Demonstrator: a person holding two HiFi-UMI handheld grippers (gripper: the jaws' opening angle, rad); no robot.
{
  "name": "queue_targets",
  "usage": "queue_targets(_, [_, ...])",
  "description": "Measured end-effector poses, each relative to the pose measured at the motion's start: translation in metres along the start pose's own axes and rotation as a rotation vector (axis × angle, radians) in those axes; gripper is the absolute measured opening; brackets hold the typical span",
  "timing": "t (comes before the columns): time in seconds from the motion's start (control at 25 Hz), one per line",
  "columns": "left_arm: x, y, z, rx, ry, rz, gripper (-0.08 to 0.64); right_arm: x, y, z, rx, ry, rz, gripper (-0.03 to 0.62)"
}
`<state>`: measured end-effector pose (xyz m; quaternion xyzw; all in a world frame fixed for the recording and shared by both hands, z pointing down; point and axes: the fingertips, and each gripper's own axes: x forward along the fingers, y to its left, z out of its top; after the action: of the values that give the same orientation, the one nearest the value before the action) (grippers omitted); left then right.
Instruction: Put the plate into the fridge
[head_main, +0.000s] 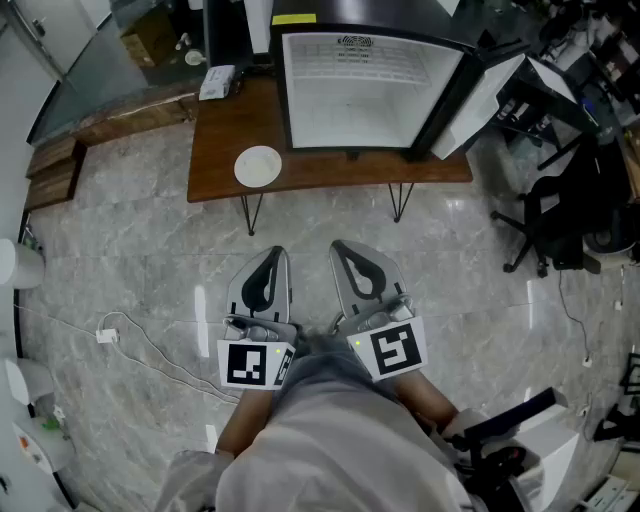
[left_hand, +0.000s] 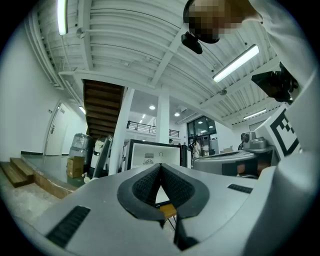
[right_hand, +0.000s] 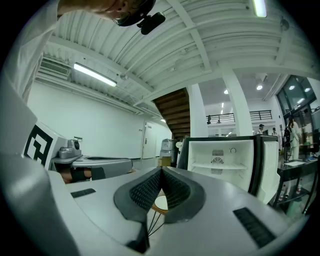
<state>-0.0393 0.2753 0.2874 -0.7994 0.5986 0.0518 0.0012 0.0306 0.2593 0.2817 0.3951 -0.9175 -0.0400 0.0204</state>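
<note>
A round white plate (head_main: 258, 165) lies on the left part of a brown wooden table (head_main: 220, 130), well ahead of both grippers. A small fridge (head_main: 350, 95) stands on the table to the plate's right, its door (head_main: 490, 100) swung open and its white inside bare. My left gripper (head_main: 278, 250) and right gripper (head_main: 338, 244) hang side by side over the floor, short of the table, both shut on nothing. In the right gripper view, the plate (right_hand: 161, 202) peeks out below the shut gripper (right_hand: 161, 170), with the fridge (right_hand: 220, 160) behind. The left gripper (left_hand: 160, 165) faces the fridge (left_hand: 150, 155).
A black office chair (head_main: 560, 215) and cluttered gear stand at the right. A white cable with a plug (head_main: 108, 335) trails over the marble floor at the left. Wooden steps (head_main: 55, 170) and a cardboard box (head_main: 150, 35) lie at the far left.
</note>
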Motion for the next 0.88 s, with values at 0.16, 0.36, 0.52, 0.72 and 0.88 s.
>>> queue_targets(0.16, [0.009, 0.001, -0.002, -0.003, 0.003, 0.009, 0.018, 0.008, -0.005, -0.001, -0.002, -0.002, 0.014, 0.016])
queue_targets(0.36, [0.044, -0.012, -0.012, -0.006, 0.012, 0.018, 0.018, 0.015, -0.042, -0.009, 0.000, -0.001, 0.024, 0.015])
queue_targets(0.52, [0.066, -0.023, -0.017, -0.003, 0.018, 0.020, 0.018, 0.018, -0.069, -0.013, 0.003, 0.001, 0.015, 0.017])
queue_targets(0.72, [0.089, -0.025, -0.027, 0.023, 0.032, 0.038, 0.018, 0.026, -0.097, -0.021, 0.021, -0.001, 0.006, 0.018])
queue_targets(0.88, [0.122, -0.008, -0.039, 0.036, 0.042, 0.076, 0.019, 0.051, -0.123, -0.037, 0.015, 0.013, 0.028, 0.018])
